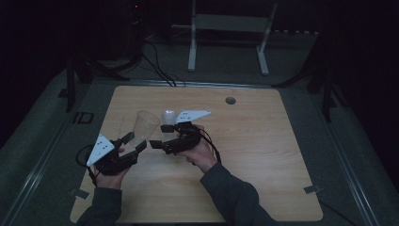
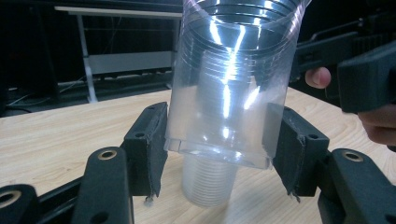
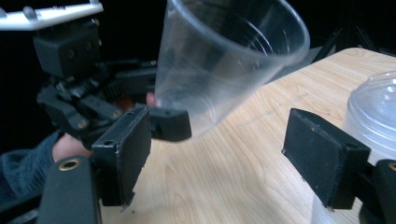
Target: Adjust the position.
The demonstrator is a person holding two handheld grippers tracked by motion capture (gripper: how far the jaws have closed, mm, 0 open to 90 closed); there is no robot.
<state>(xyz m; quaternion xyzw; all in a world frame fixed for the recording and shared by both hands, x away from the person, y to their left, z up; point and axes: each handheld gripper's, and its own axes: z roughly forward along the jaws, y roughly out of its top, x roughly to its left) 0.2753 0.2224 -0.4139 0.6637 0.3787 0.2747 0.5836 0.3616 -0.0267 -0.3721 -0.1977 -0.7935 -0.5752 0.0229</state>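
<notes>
My left gripper (image 1: 134, 143) is shut on the base of a clear plastic cup (image 1: 145, 125), which is tilted with its mouth up and away. In the left gripper view both pads press the cup (image 2: 233, 79) near its bottom. My right gripper (image 1: 160, 136) hovers just right of the cup, jaws apart; in the right gripper view the right gripper (image 3: 219, 154) has nothing between its pads and the held cup (image 3: 224, 60) sits just beyond them. A stack of upturned clear cups (image 1: 168, 116) stands on the wooden table (image 1: 263, 155) behind the right gripper.
A round hole (image 1: 230, 100) is in the tabletop at the back. A white frame stand (image 1: 226, 23) and cables (image 1: 155, 66) are on the floor beyond the table. The surroundings are dark.
</notes>
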